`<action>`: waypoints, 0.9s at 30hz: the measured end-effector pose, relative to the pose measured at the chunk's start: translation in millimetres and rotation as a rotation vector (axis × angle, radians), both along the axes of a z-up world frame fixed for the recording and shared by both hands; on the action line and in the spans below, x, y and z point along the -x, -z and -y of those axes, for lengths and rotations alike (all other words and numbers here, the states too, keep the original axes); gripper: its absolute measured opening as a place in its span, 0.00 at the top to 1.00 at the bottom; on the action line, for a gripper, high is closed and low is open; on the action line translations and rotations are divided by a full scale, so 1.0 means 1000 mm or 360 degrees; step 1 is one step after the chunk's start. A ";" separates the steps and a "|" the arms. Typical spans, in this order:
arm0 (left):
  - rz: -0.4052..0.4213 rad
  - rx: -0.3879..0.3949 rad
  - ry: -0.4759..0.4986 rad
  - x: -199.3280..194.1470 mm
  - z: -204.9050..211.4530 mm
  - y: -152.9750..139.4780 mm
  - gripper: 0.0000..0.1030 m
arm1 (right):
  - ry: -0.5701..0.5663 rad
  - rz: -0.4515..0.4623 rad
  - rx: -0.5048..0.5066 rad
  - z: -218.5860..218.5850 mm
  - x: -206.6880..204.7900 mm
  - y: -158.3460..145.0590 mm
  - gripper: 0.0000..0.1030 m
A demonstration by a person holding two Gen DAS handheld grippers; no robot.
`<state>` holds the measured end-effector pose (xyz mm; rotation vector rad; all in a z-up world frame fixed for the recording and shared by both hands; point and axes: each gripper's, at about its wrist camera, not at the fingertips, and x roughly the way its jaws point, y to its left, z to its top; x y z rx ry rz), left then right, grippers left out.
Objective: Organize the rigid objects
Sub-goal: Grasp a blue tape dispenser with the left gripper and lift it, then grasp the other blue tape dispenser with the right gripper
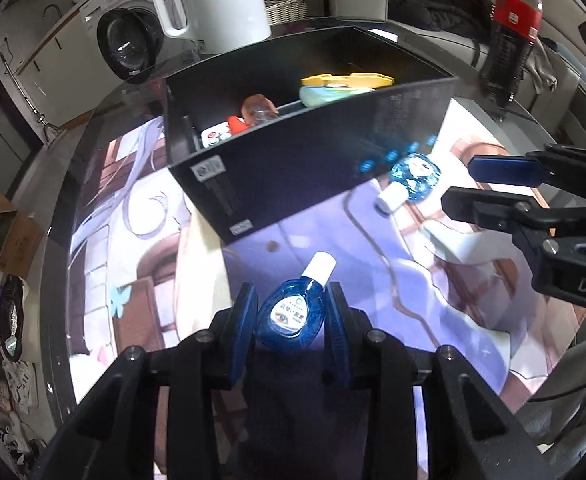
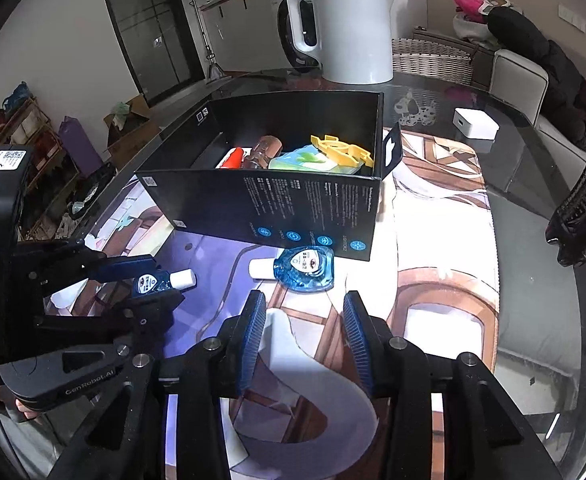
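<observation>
A dark blue bottle [image 1: 289,312] is clamped between the closed jaws of the left gripper [image 1: 291,316], near the black box [image 2: 277,204] and in front of it. A second blue bottle [image 2: 303,268] is laid flat just beside the box's front wall. The right gripper [image 2: 303,334] is held open and empty, near that bottle.

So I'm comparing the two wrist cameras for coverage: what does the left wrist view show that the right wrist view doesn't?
Only the left wrist view shows the cola bottle's red label. Only the right wrist view shows the small white cube on the glass table. Both show the black box, the white kettle, and both blue bottles: one in the left gripper, one lying by the box.
</observation>
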<state>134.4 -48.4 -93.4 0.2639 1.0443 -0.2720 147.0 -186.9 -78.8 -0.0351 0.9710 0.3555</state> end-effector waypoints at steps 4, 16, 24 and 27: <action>-0.0006 -0.0002 -0.0010 -0.008 -0.002 0.001 0.67 | 0.0015 -0.0018 -0.0008 -0.004 -0.012 0.004 0.48; -0.0015 -0.0003 0.0001 -0.009 -0.007 0.000 0.67 | -0.0031 -0.0094 -0.0057 -0.024 -0.021 0.013 0.45; -0.0030 0.0010 -0.0072 -0.017 -0.021 0.001 0.67 | -0.0125 -0.0067 -0.0041 -0.040 0.002 0.001 0.45; -0.0035 0.0016 -0.0063 -0.016 -0.019 0.001 0.67 | -0.0085 -0.0012 -0.0004 -0.032 -0.011 -0.003 0.45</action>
